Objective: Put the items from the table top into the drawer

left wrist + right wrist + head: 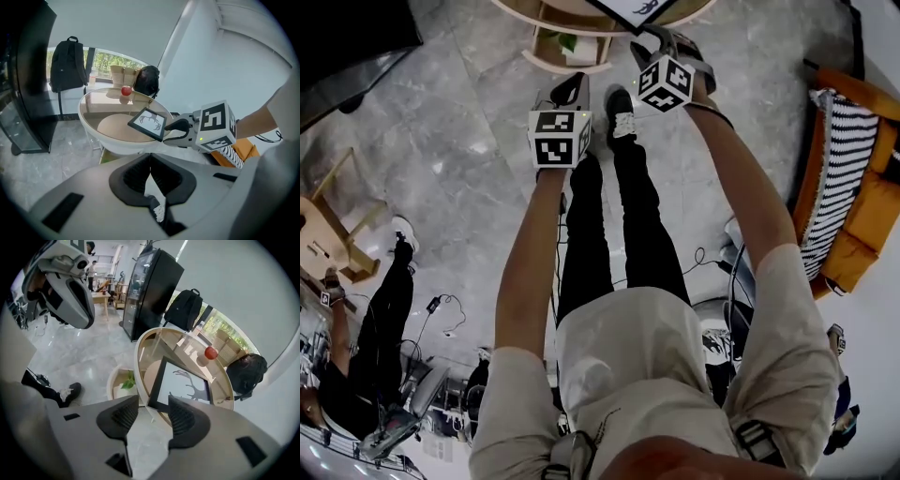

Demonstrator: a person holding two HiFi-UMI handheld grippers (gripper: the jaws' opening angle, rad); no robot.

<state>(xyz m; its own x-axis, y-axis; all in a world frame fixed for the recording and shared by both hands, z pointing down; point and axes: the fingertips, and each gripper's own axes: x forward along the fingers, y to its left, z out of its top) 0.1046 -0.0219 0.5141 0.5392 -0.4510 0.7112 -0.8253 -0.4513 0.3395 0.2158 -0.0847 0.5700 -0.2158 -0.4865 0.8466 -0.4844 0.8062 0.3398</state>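
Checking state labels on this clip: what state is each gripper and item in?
left gripper: shut, empty
right gripper: open, the frame's corner between its fingers
picture frame: at the edge of the table, not clamped
apple: resting on the table, untouched

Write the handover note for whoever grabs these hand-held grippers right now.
Left hand-held gripper: shut, empty, held back from the table.
Right hand-held gripper: open, at the near corner of the picture frame; its pads are not pressing it.
Things: the picture frame is at the round table's near edge; the red apple sits farther back on the glass top.
Done: nothing stowed as far as these views show; no drawer is in sight.
Left: grip the frame and stow it, then the apple.
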